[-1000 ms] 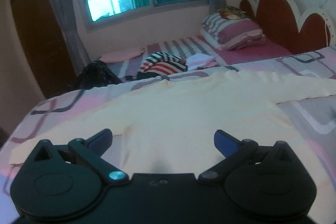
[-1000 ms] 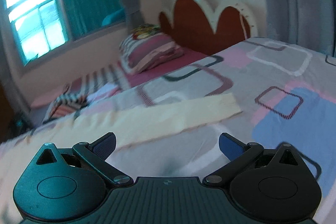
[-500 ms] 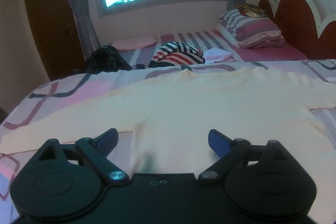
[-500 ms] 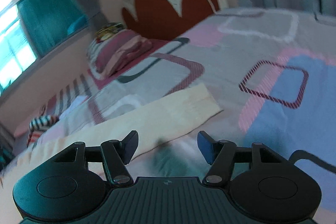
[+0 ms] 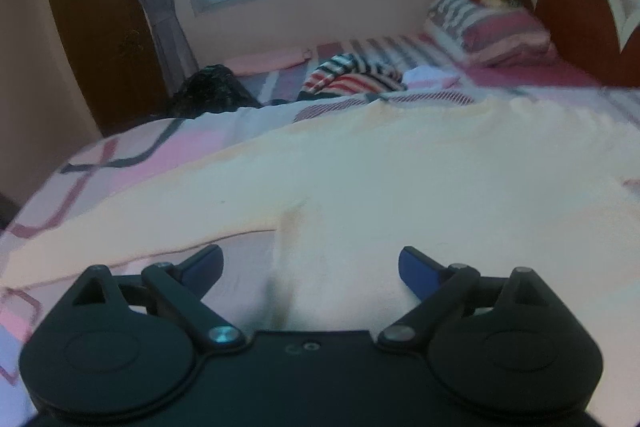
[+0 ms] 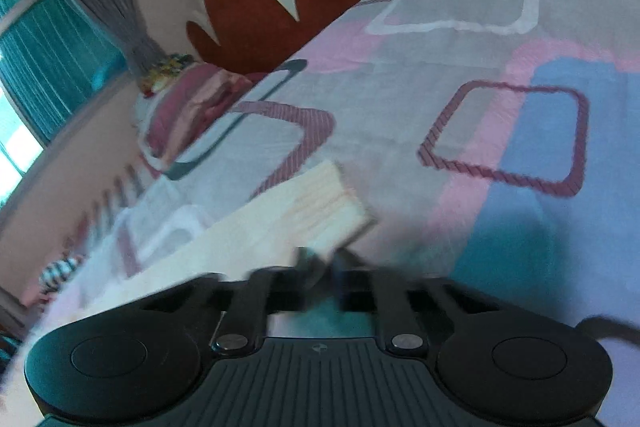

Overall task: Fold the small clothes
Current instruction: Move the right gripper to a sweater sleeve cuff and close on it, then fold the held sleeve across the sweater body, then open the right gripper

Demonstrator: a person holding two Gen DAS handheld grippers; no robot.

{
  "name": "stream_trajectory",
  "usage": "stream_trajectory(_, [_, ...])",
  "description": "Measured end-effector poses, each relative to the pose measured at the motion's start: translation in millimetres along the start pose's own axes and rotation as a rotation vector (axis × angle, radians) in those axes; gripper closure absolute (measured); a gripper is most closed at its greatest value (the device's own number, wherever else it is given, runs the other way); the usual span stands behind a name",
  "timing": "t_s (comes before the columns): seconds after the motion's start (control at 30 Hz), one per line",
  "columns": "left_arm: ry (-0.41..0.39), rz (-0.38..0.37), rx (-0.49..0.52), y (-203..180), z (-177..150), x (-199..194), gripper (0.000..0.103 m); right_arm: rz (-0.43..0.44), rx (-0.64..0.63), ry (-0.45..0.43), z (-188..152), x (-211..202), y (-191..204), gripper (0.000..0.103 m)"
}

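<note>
Spreading across the bed with its patterned cover lies the cream long-sleeved top, flat, sleeves stretched out to either side. Above the top's lower body hovers the left gripper, its fingers wide apart and holding nothing. At the sleeve cuff the right gripper has its fingers drawn nearly together at the cuff's edge, though blur hides whether they pinch the fabric.

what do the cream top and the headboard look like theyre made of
Cream top: soft knit fabric, matte; faint ribbing shows on the sleeve cuff. Headboard: looks like a dark red-brown panel with a pale painted scalloped border; wood or padding, cannot tell.
</note>
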State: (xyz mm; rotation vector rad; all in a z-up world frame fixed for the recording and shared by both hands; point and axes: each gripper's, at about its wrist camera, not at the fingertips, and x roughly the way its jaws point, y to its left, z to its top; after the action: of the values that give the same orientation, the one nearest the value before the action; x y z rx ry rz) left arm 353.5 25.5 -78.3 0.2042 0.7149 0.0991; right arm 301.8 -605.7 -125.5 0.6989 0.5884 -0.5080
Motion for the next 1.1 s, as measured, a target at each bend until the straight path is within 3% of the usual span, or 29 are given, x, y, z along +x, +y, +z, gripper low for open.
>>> stream_trajectory(0.17, [0.010,-0.036,0.117,-0.4,7.2,1.9,0.008,-0.042,-0.230,-0.030,9.2,-0.1,26.6,0.101])
stream_trajectory(0.3, [0.031,-0.085,0.017,17.2,13.2,3.5,0.007,0.066,-0.363,-0.072,2.8,-18.0,75.9,0.101])
stream_trajectory(0.4, [0.052,-0.097,-0.048,24.5,16.5,8.1,0.013,0.183,-0.424,-0.071,-20.5,-31.2,123.1,0.101])
stream_trajectory(0.57, [0.059,-0.086,-0.078,30.0,19.4,7.4,0.013,0.331,-0.484,-0.016,-74.0,-39.3,194.8,0.101])
stream_trajectory(0.93, [0.082,-0.076,-0.124,53.9,8.2,1.0,0.013,0.490,-0.625,0.079,-161.6,-52.1,284.0,0.101])
stream_trajectory(1.1, [0.105,-0.127,-0.244,59.9,6.3,2.1,0.013,0.537,-0.684,0.115,-193.6,-49.8,311.9,0.101])
